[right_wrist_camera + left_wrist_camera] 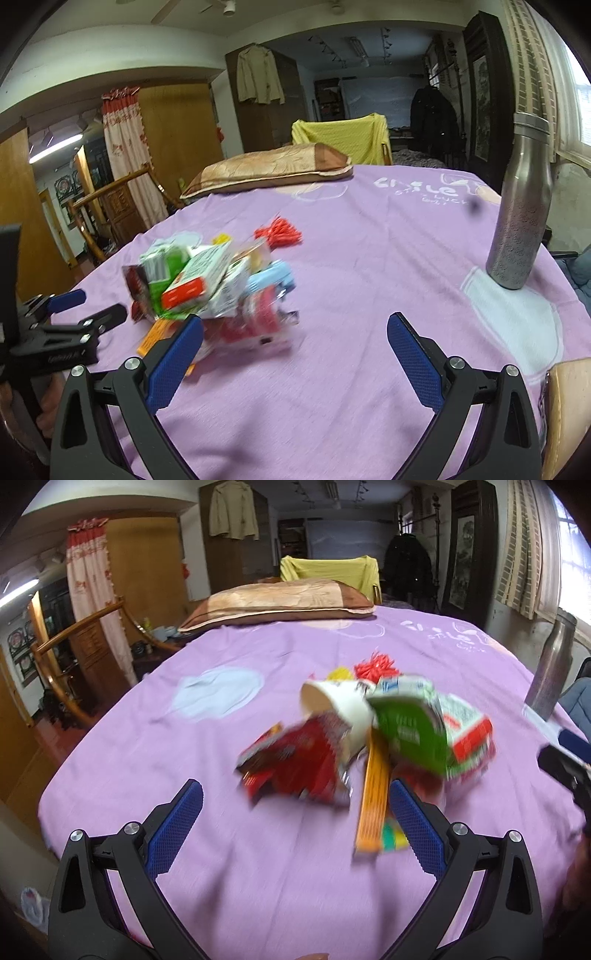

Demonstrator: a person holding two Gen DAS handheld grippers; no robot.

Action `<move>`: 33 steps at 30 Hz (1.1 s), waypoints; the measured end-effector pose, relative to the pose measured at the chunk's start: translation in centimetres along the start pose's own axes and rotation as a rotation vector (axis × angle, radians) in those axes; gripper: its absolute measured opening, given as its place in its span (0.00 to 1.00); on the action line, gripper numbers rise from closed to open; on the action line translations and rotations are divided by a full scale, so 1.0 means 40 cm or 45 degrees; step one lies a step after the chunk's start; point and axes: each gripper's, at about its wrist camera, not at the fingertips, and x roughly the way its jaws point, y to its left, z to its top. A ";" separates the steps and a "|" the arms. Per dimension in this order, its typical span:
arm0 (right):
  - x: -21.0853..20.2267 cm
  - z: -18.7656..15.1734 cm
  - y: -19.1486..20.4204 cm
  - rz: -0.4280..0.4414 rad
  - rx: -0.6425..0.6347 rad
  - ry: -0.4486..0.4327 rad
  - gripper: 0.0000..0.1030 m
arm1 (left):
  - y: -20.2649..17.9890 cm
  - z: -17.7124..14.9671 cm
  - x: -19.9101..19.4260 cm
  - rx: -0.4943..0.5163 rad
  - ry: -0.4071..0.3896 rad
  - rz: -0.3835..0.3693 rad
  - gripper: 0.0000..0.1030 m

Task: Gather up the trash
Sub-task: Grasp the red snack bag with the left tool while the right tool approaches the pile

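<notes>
Left wrist view: left hand-held gripper spread wide and empty before a blurred trash pile on the purple bedspread; right hand-held gripper equally wide, empty. Package labels unreadable.

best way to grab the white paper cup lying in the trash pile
Take the paper cup by its open rim, which faces left and is clear of the pile. Its base is buried under the green carton and the red wrapper lies against its lower side. The open left gripper is likely best placed: come from the left, one finger inside the mouth, one outside the wall.
</notes>
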 end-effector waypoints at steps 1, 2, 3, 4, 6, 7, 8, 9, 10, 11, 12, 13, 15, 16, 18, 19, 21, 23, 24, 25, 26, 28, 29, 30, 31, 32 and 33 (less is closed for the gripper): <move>0.006 -0.002 -0.007 0.008 0.019 0.002 0.95 | -0.005 0.010 0.016 0.007 0.006 0.004 0.94; 0.018 -0.006 -0.012 0.029 0.045 0.012 0.95 | -0.009 0.020 0.033 0.009 0.018 0.005 0.94; 0.030 -0.007 -0.017 0.055 0.076 0.023 0.95 | -0.009 0.030 0.053 0.003 0.043 0.005 0.94; 0.041 -0.008 -0.021 0.076 0.087 0.047 0.95 | -0.007 0.035 0.072 0.008 0.068 0.024 0.94; 0.055 -0.010 -0.026 0.124 0.108 0.074 0.95 | 0.018 0.036 0.088 -0.012 0.093 0.096 0.94; 0.054 -0.010 -0.024 0.128 0.103 0.081 0.95 | 0.038 0.032 0.086 -0.034 0.090 0.131 0.94; 0.057 -0.012 -0.025 0.147 0.117 0.083 0.95 | 0.075 0.020 0.072 -0.070 0.085 0.157 0.94; 0.058 -0.014 -0.030 0.171 0.134 0.084 0.95 | 0.105 0.010 0.067 -0.085 0.089 0.188 0.94; 0.059 -0.015 -0.036 0.192 0.152 0.082 0.95 | 0.145 -0.005 0.049 -0.120 0.088 0.227 0.94; 0.060 -0.015 -0.042 0.210 0.173 0.078 0.95 | 0.171 -0.012 0.043 -0.129 0.096 0.258 0.94; 0.059 -0.016 -0.045 0.218 0.189 0.076 0.95 | 0.209 -0.029 0.023 -0.148 0.102 0.301 0.94; 0.060 -0.016 -0.050 0.225 0.205 0.075 0.95 | 0.238 -0.043 0.004 -0.156 0.112 0.331 0.94; 0.060 -0.016 -0.050 0.232 0.217 0.074 0.95 | 0.264 -0.065 -0.029 -0.173 0.118 0.363 0.94; 0.060 -0.016 -0.047 0.232 0.214 0.071 0.95 | 0.269 -0.077 -0.049 -0.181 0.115 0.360 0.94; 0.057 -0.015 -0.041 0.226 0.194 0.060 0.95 | 0.260 -0.095 -0.075 -0.176 0.103 0.296 0.94; 0.055 -0.015 -0.038 0.225 0.184 0.055 0.95 | 0.245 -0.105 -0.087 -0.163 0.100 0.240 0.94; 0.050 -0.016 -0.030 0.221 0.159 0.043 0.95 | 0.215 -0.118 -0.100 -0.121 0.083 0.153 0.94; 0.044 -0.019 -0.022 0.216 0.142 0.032 0.95 | 0.181 -0.116 -0.097 -0.064 0.075 0.114 0.94; 0.043 -0.019 -0.020 0.218 0.139 0.031 0.95 | 0.164 -0.108 -0.088 -0.021 0.067 0.108 0.94; 0.043 -0.019 -0.018 0.217 0.132 0.030 0.95 | 0.154 -0.102 -0.079 0.002 0.062 0.103 0.94; 0.042 -0.019 -0.018 0.217 0.132 0.029 0.95 | 0.147 -0.090 -0.061 0.036 0.059 0.077 0.94; 0.040 -0.019 -0.021 0.217 0.129 0.030 0.95 | 0.140 -0.074 -0.019 0.058 0.077 0.065 0.94; 0.042 -0.018 -0.021 0.217 0.130 0.033 0.95 | 0.140 -0.069 0.002 0.056 0.088 0.075 0.94; 0.043 -0.021 -0.020 0.215 0.128 0.037 0.95 | 0.143 -0.064 0.026 0.049 0.105 0.075 0.94; 0.045 -0.021 -0.021 0.215 0.130 0.042 0.95 | 0.145 -0.060 0.054 0.031 0.130 0.072 0.94; 0.048 -0.020 -0.023 0.215 0.130 0.045 0.95 | 0.147 -0.059 0.068 0.016 0.145 0.070 0.94; 0.049 -0.019 -0.024 0.217 0.133 0.049 0.95 | 0.157 -0.057 0.090 -0.013 0.175 0.051 0.94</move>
